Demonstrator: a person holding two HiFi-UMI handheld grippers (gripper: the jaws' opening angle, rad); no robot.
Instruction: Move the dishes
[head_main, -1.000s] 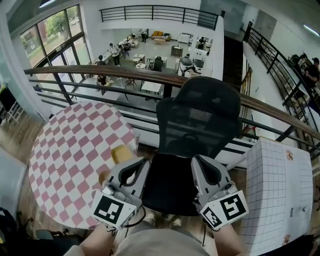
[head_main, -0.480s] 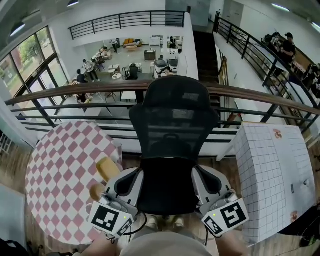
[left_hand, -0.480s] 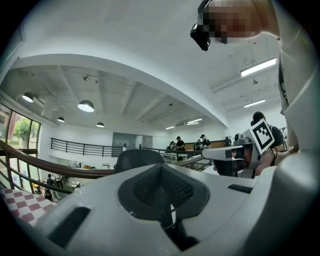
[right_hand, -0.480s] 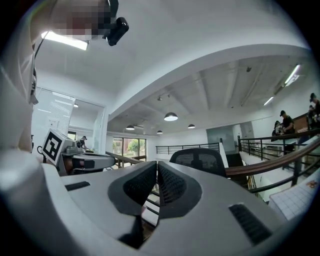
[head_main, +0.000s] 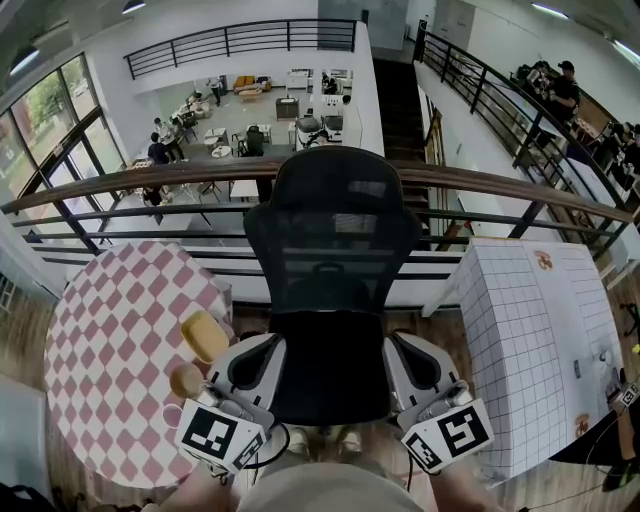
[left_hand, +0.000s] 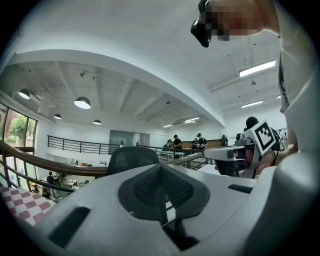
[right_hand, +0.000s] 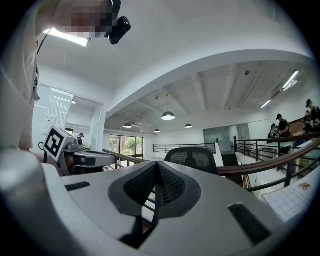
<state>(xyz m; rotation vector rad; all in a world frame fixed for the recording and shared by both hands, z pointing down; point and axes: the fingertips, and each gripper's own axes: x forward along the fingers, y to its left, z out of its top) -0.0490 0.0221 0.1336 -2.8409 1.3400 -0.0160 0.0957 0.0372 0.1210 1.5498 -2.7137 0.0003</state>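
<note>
On the round pink-and-white checkered table (head_main: 110, 330) at the left lie a yellow dish (head_main: 203, 335), a small tan bowl (head_main: 187, 381) and a pale cup (head_main: 170, 415), near the table's right edge. My left gripper (head_main: 268, 345) is held low just right of these dishes, beside the chair seat. Its jaws meet with nothing between them (left_hand: 162, 192). My right gripper (head_main: 398, 345) hangs on the other side of the seat, also shut and empty (right_hand: 157, 187). Both point level towards the railing.
A black mesh office chair (head_main: 335, 240) stands straight ahead between the grippers. Behind it runs a brown handrail (head_main: 480, 185) over a drop to a lower floor. A table with a white grid cloth (head_main: 530, 340) stands at the right.
The view has swung: the chair and checkered table slid left and down in the picture, and more of the grid-cloth table shows. Both grippers keep their pose and stay shut.
</note>
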